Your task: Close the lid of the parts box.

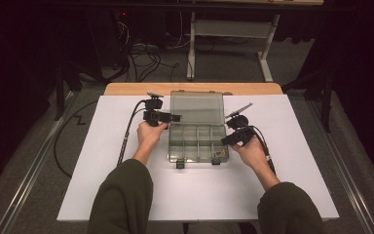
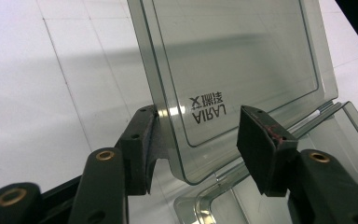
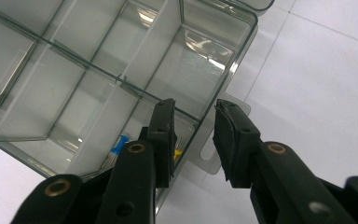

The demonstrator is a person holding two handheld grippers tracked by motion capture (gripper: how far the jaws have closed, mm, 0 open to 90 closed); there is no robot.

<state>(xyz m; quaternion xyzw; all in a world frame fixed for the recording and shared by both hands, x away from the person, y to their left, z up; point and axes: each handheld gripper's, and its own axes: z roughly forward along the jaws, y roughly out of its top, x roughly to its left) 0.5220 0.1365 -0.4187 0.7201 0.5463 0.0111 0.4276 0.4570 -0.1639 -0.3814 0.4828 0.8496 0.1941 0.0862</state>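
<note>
— So where was the box (image 1: 197, 141)?

— Mid-table (image 1: 102, 185), lid (image 1: 196, 108) raised toward twelve o'clock, the compartments exposed. Small blue and yellow bits (image 3: 121, 143) lay in one near cell. Opening looked largely done; I'd judge the lid wanted settling or shutting again.

— And the grippers?

— Left gripper (image 2: 196, 135), at nine o'clock of the box, straddled the lid's edge, jaws apart, not pinching it. Right gripper (image 3: 194, 135), at three o'clock, straddled the base wall, unclenched too. Both forearms came up from six.
</note>
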